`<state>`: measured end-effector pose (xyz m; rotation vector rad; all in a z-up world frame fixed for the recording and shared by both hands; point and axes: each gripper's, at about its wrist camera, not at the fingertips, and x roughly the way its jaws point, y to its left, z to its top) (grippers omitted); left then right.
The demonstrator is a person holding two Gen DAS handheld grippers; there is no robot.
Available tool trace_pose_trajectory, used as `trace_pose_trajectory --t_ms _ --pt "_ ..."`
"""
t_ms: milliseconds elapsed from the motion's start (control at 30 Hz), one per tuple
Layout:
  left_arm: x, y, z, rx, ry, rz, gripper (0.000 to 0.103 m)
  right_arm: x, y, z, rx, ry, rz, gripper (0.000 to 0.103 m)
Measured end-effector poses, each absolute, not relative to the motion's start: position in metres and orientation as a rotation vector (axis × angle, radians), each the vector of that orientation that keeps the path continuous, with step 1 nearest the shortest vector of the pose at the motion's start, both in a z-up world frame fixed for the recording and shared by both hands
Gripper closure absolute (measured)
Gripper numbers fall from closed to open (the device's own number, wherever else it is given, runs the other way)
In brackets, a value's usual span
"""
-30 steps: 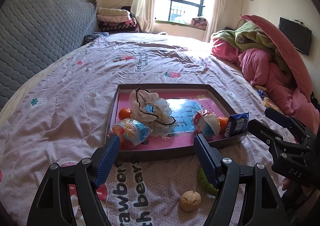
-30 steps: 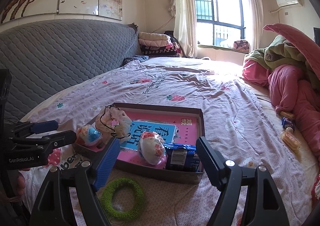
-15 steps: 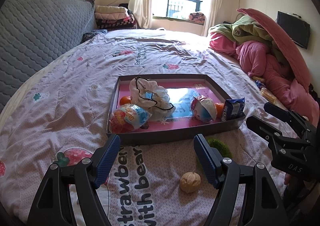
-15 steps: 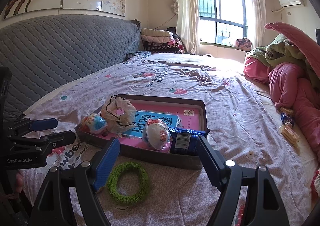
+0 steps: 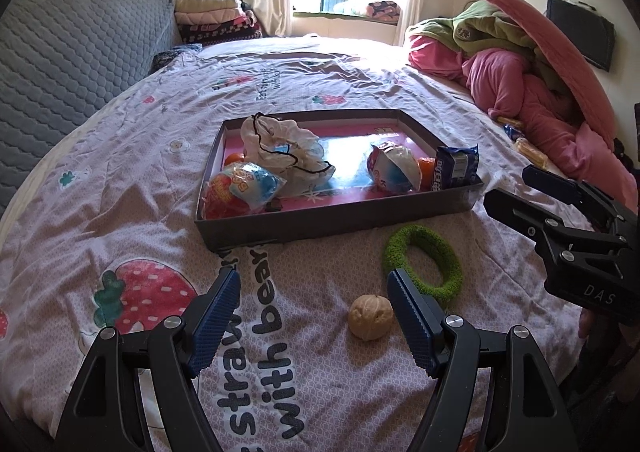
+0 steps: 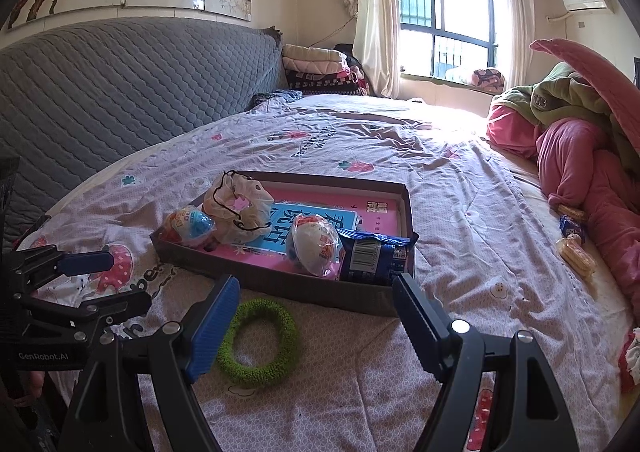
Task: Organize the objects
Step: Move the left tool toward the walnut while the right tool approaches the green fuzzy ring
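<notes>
Both jaws stand wide apart and empty, the left gripper [image 5: 313, 294] above a round, wrinkled walnut [image 5: 370, 317] on the quilt, the right gripper [image 6: 316, 302] above a fuzzy green ring [image 6: 258, 341] lying flat just before the shallow cardboard tray [image 6: 280, 282].

Bedspread [image 5: 132, 156]: pale lilac, fine dotted print, red strawberries with teal leaves, black lettering. Box [image 5: 340, 224] on it: dark brown walls, pink floor, blue panel inside. In the box: cream pouch [image 5: 280, 148] with black cord; red-and-blue egg packet [image 5: 240, 190]; white-blue-red egg packet [image 5: 394, 168]; navy biscuit pack [image 5: 456, 166]. Before the box: moss-green fuzzy ring [image 5: 424, 262], tan walnut [image 5: 370, 317]. Behind: grey quilted headboard [image 6: 120, 92].
</notes>
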<state>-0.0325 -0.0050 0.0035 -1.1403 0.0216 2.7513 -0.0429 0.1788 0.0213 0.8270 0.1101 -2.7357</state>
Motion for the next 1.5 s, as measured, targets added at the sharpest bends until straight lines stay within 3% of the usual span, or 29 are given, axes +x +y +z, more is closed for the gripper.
trace_pose_trajectory --t_ms 1500 --pt "-0.029 0.022 -0.043 -1.296 0.079 2.599 0.026 -0.049 0.171 -0.024 1.112 0.155 -2.644 0.026"
